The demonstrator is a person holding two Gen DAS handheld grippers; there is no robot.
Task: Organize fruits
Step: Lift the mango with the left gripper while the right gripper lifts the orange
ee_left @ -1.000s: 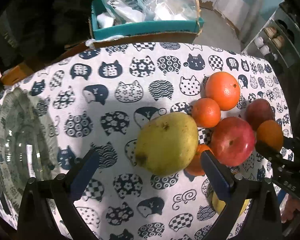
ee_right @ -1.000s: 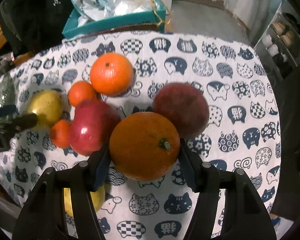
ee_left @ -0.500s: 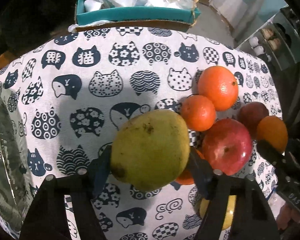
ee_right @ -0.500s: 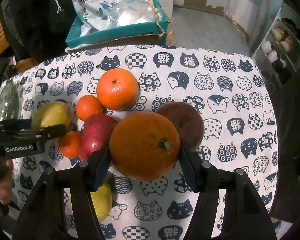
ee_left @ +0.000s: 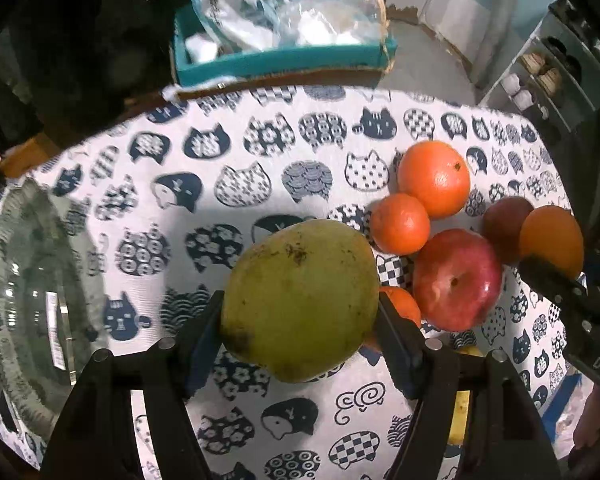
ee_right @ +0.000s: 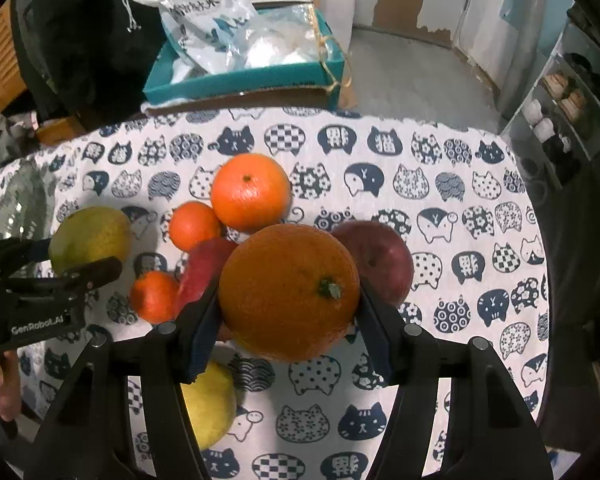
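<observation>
Cat-print cloth (ee_left: 260, 152) covers the table under a cluster of fruit. At the left gripper (ee_left: 300, 316), both pads press the sides of a green-yellow pear (ee_left: 300, 300), which is raised off the cloth. At the right gripper (ee_right: 290, 316), the pads pinch a large orange (ee_right: 290, 292), also raised. Still on the cloth lie a red apple (ee_left: 456, 280), a darker red apple (ee_right: 384, 260), a big orange (ee_left: 434, 178), a small mandarin (ee_left: 400, 224) touching it, another mandarin (ee_right: 154, 296) and a yellow pear (ee_right: 210, 404) under the right gripper. A glass bowl (ee_left: 24, 280) sits at the table's left edge. Beyond the table stands a teal box (ee_right: 236, 76) holding plastic bags.
</observation>
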